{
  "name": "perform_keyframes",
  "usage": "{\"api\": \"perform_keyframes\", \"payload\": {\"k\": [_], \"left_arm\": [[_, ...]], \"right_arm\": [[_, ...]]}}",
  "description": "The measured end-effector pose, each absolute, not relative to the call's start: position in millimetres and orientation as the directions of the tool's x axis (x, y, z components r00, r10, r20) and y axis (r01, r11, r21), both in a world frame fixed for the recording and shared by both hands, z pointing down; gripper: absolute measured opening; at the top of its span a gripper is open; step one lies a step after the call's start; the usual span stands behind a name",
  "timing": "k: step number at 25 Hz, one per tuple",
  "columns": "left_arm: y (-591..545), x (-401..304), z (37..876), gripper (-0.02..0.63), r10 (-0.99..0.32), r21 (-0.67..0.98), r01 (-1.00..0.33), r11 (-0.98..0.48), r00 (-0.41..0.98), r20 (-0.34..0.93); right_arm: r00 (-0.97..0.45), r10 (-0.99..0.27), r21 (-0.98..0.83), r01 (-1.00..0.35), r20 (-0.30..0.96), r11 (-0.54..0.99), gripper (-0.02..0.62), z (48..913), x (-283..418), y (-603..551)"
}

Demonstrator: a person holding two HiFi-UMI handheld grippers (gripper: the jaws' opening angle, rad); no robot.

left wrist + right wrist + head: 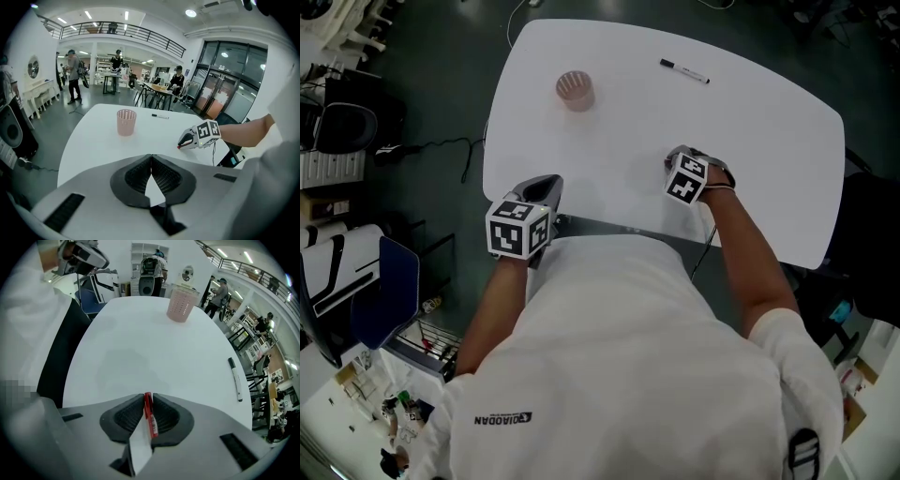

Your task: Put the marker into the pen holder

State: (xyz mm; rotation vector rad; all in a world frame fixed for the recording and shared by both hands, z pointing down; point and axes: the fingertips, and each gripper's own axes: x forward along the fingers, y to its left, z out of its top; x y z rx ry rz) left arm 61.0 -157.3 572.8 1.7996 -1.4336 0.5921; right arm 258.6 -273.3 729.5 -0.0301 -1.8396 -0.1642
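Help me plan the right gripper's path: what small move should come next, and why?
Likely lift the right gripper clear of the table: its jaws are closed on the red marker, tip low at the tabletop, while the pink pen holder stands upright farther across.

A white rounded worktop (750, 141) stands on a dark grey floor (431, 94). Beyond it, a railed mezzanine (131, 29) runs under bright ceiling lights (191, 13), with tall glass doors (225, 89) at the right.
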Motion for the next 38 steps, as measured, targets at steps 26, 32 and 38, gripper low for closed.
{"api": "perform_keyframes", "payload": {"k": [26,32,38], "left_arm": [[-167.1,-44.0,577.5,0.028,-0.588,0.332,-0.912,-0.242,0.410,0.697],[-169.2,-49.0,579.0,0.028,-0.590,0.348,-0.902,-0.255,0.430,0.683],[-167.3,-65.5,578.8,0.028,-0.588,0.348,-0.898,-0.269,0.439,0.679]], "right_arm": [[0.012,0.048,-0.049,0.168,0.999,0.985,0.130,744.3,251.2,-259.2],[0.024,0.003,-0.006,0.132,1.000,0.991,0.083,743.1,258.2,-254.9],[-0.086,-0.025,0.023,-0.016,0.996,1.000,0.081,723.6,227.6,-253.4]]}}
